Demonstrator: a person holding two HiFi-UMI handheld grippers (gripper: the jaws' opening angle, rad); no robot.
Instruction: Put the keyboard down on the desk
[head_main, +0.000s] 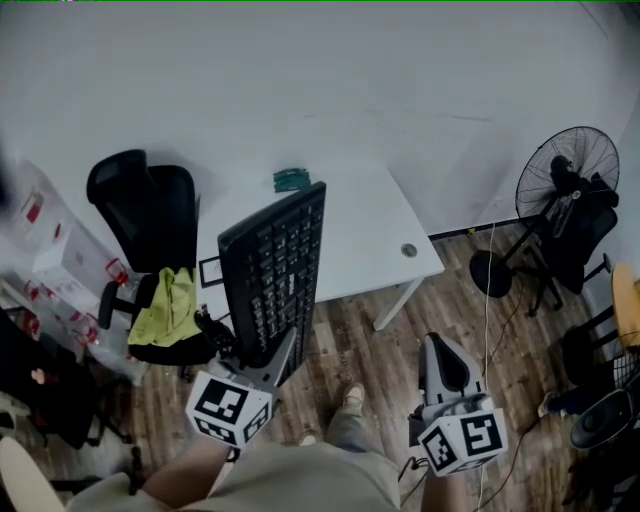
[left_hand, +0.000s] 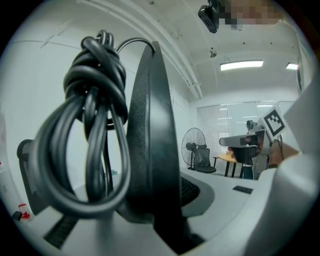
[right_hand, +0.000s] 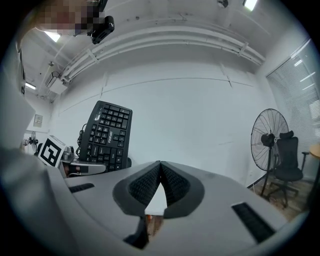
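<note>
A black keyboard (head_main: 272, 272) is held up on end, tilted over the front left part of the white desk (head_main: 370, 225). My left gripper (head_main: 268, 365) is shut on its near end. In the left gripper view the keyboard's edge (left_hand: 152, 150) stands between the jaws of the left gripper (left_hand: 170, 220), with its coiled black cable (left_hand: 92, 125) hanging on the left. My right gripper (head_main: 438, 345) hangs over the floor to the desk's right front, shut with nothing in it. From the right gripper view (right_hand: 160, 172) the keyboard's keys (right_hand: 106, 136) show at the left.
A black office chair (head_main: 150, 215) with a yellow cloth (head_main: 175, 305) stands left of the desk. A green object (head_main: 291, 180) lies at the desk's back. A standing fan (head_main: 565, 190) and another chair (head_main: 585, 235) are at the right. A person's legs and shoe (head_main: 352, 398) are below.
</note>
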